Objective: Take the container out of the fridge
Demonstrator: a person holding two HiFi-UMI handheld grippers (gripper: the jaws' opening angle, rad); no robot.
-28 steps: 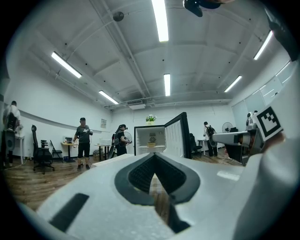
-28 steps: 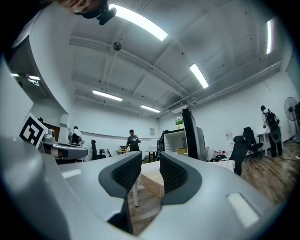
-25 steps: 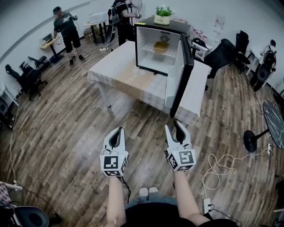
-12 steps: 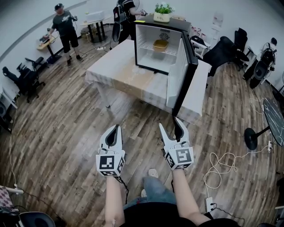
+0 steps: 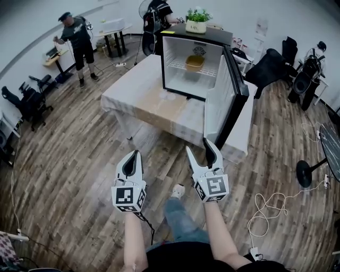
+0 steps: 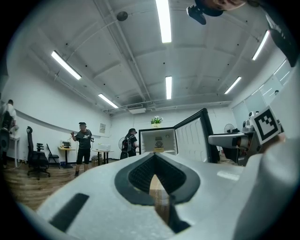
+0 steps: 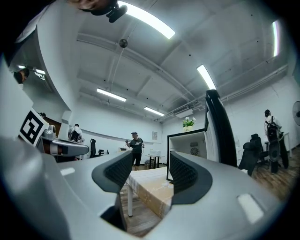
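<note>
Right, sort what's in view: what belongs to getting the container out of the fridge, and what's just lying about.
Job:
fridge, door open
container on its shelf
table under the fridge
left gripper, shut
right gripper, open, empty

Lying about:
plant on the fridge
chair
cable on the floor
</note>
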